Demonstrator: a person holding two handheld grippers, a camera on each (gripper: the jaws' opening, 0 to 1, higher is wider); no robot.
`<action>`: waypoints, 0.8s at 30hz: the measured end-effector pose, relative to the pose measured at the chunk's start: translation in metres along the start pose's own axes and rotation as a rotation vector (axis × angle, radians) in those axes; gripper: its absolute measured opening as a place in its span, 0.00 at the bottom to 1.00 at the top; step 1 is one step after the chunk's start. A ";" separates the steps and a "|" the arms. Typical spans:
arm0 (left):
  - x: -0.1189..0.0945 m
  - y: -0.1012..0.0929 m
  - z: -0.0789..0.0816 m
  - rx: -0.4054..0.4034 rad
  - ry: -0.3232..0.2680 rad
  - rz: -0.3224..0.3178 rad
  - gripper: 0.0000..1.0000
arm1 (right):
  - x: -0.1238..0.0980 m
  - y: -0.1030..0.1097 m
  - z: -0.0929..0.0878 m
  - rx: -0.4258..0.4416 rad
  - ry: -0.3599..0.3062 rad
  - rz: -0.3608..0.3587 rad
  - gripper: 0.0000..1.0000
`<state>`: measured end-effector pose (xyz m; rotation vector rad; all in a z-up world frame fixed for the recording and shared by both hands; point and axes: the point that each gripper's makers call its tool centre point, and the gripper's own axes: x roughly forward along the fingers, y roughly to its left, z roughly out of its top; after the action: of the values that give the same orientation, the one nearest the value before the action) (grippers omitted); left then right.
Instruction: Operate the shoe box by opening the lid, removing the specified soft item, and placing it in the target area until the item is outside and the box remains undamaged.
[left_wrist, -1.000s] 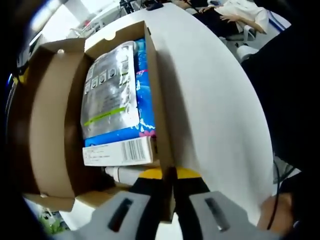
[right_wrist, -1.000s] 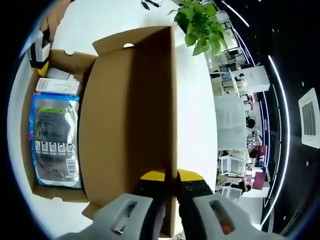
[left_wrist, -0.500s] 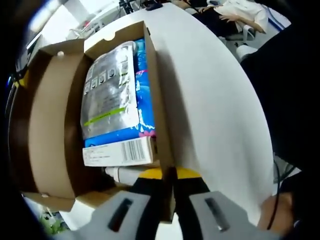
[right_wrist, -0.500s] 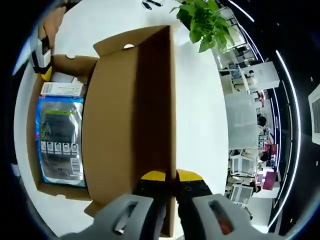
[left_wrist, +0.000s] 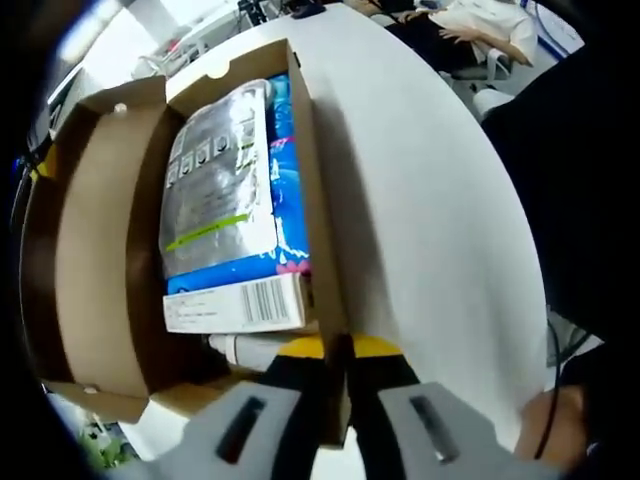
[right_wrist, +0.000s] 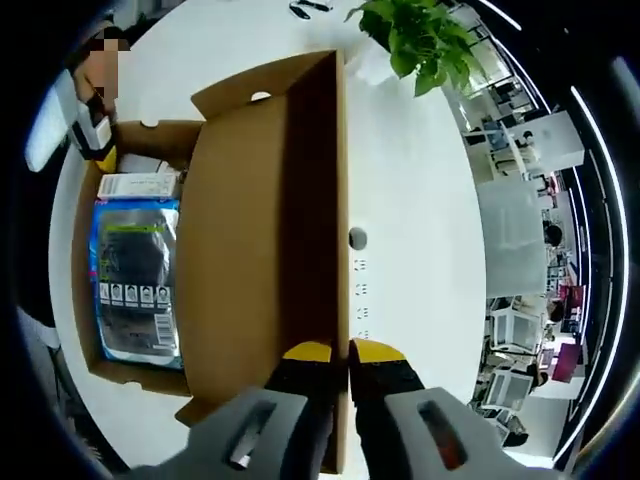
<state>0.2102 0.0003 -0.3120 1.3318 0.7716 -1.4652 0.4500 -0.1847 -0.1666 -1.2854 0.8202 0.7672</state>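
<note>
A brown cardboard shoe box (left_wrist: 306, 150) lies open on a white table (left_wrist: 430, 200), its lid (left_wrist: 95, 250) swung out to the left. Inside lie a soft silver-and-blue packet (left_wrist: 215, 185), a white carton with a barcode (left_wrist: 235, 303) and a white tube. My left gripper (left_wrist: 338, 355) is shut on the box's side wall. In the right gripper view my right gripper (right_wrist: 345, 352) is shut on the lid's (right_wrist: 260, 230) front edge. The packet (right_wrist: 135, 290) and carton (right_wrist: 138, 186) show left of the lid, with the left gripper (right_wrist: 95, 135) at the box's far corner.
A green potted plant (right_wrist: 425, 40) stands at the table's far side, and a small round disc (right_wrist: 357, 238) is set in the tabletop (right_wrist: 410, 180) right of the lid. A seated person (left_wrist: 480, 25) is beyond the table; a hand (left_wrist: 550, 430) shows low right.
The right gripper's view has shifted, and the lid in its hold stands a little further open. The left gripper keeps its hold on the box wall; the contents have not moved.
</note>
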 end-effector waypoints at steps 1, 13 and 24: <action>0.000 0.000 0.000 0.000 -0.002 -0.001 0.05 | 0.001 -0.001 0.000 0.001 0.000 0.004 0.03; 0.001 0.000 0.000 -0.004 0.005 -0.005 0.05 | 0.009 0.003 -0.001 0.011 -0.002 0.073 0.03; 0.002 0.000 0.000 -0.004 0.001 -0.008 0.05 | 0.024 -0.001 -0.004 0.025 0.003 0.141 0.03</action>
<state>0.2102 -0.0002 -0.3138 1.3281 0.7815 -1.4685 0.4624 -0.1884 -0.1871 -1.2164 0.9270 0.8645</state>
